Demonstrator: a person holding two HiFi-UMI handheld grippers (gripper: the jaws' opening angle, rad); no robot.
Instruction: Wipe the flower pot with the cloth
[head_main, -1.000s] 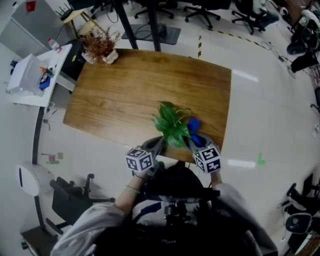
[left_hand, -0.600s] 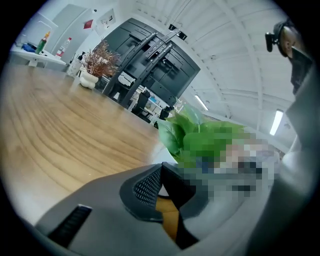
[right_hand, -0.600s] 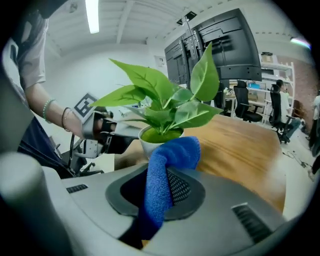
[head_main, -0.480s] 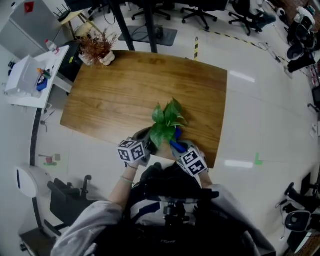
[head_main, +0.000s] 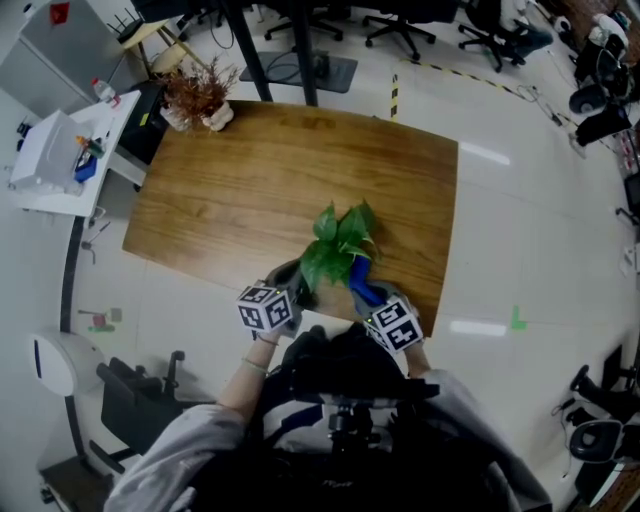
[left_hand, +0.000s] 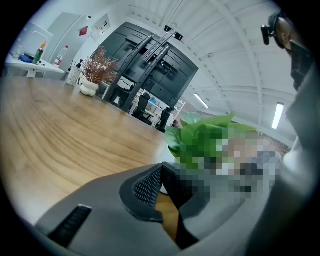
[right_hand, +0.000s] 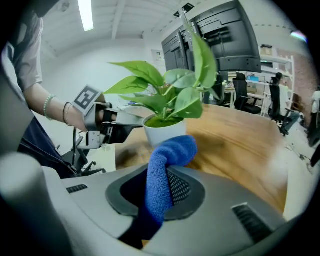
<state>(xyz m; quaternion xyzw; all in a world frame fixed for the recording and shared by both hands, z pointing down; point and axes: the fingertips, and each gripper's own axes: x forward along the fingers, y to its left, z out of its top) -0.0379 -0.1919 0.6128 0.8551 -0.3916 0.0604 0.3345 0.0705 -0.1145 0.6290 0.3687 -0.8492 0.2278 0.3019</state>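
My right gripper (right_hand: 156, 192) clamps the blue cloth (right_hand: 169, 152) just beside the flower pot (right_hand: 162, 134); my left gripper (left_hand: 161, 174) pinches its rim.

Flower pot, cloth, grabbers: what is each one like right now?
Flower pot: upright on the table.
Cloth: bunched, pinched between jaws, tip near the pot.
Right gripper: shut on the cloth.
Left gripper: jaws together, beside the pot.
Dried plant: upright at the far corner.
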